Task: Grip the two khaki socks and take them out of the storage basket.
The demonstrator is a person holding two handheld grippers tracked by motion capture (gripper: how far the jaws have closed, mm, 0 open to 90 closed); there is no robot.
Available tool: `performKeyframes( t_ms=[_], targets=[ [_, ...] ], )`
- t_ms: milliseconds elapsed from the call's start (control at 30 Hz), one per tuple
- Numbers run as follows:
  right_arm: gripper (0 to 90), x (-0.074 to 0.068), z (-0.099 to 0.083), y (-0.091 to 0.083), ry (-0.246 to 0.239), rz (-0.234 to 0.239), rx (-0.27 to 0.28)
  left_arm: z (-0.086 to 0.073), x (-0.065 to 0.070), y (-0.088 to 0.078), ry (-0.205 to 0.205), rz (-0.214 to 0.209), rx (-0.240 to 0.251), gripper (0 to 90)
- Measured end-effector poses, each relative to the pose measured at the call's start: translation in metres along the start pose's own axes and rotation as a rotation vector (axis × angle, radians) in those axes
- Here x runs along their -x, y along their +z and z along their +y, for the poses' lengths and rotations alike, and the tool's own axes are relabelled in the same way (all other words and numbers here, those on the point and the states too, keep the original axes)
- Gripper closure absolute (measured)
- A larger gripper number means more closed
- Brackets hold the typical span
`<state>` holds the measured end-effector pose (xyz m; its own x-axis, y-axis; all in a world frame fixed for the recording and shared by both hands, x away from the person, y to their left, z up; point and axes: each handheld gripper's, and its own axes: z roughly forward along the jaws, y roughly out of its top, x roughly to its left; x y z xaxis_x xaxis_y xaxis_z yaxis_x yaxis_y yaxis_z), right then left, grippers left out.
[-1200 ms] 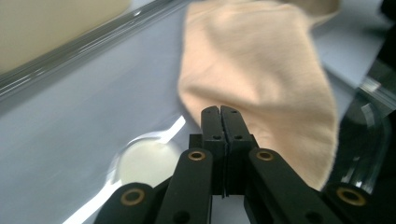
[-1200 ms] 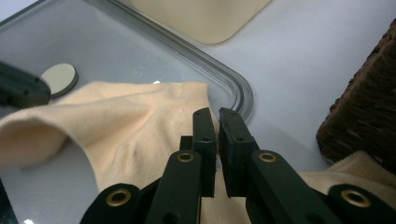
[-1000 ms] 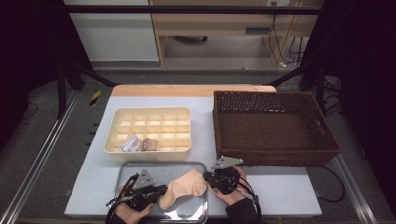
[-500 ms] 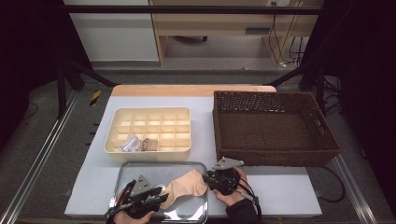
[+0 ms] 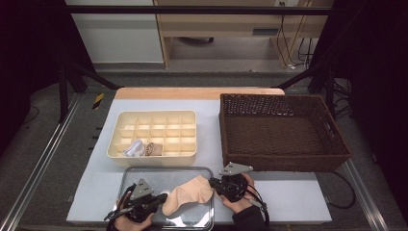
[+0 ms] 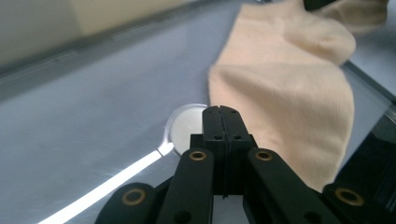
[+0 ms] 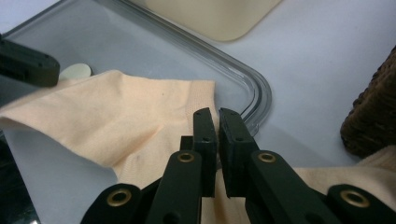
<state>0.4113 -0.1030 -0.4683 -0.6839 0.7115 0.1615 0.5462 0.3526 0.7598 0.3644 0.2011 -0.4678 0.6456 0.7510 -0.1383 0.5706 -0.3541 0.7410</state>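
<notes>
Two rolled socks already in divided box (image 5: 153,134). Third sock (image 5: 188,196) unrolled on tray (image 5: 126,177). Left tool (image 6: 221,122) just snapped closed, empty; right tool (image 7: 215,127) just narrowed, pinching sock cuff.

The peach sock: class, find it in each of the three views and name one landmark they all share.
High view: peach sock at bottom centre, lying across the metal tray.
Left gripper view: upper right, beyond the black jaws.
Right gripper view: centre left, reaching back beside the jaws.
Shared landmark: the metal tray under the sock.
</notes>
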Motion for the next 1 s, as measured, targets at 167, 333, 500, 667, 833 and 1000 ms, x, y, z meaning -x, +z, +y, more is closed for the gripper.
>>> performKeyframes(
  t_ms=[167,333,500,667,833,1000],
  targets=[
    [85.9,0.000,0.000,0.002,-0.004,-0.002,-0.015,0.003,-0.014,-0.006,-0.018,0.046,0.030,89.5],
    [80.8,-0.001,0.000,0.005,-0.014,-0.003,-0.014,0.002,-0.022,-0.002,-0.029,0.053,0.034,82.5],
    [75.0,0.002,0.000,-0.002,0.020,0.001,0.011,0.003,-0.016,-0.011,-0.032,0.042,0.086,71.6],
    [74.6,0.001,-0.003,0.001,0.017,0.001,-0.009,0.001,-0.004,-0.009,-0.002,0.052,0.042,68.1],
    [79.0,-0.001,-0.005,0.005,-0.004,-0.004,-0.039,-0.004,0.001,-0.003,0.001,0.064,-0.021,72.0],
    [84.9,-0.003,-0.005,0.005,-0.004,0.004,-0.042,-0.005,0.003,-0.001,0.016,0.082,-0.047,87.6]
  ],
)
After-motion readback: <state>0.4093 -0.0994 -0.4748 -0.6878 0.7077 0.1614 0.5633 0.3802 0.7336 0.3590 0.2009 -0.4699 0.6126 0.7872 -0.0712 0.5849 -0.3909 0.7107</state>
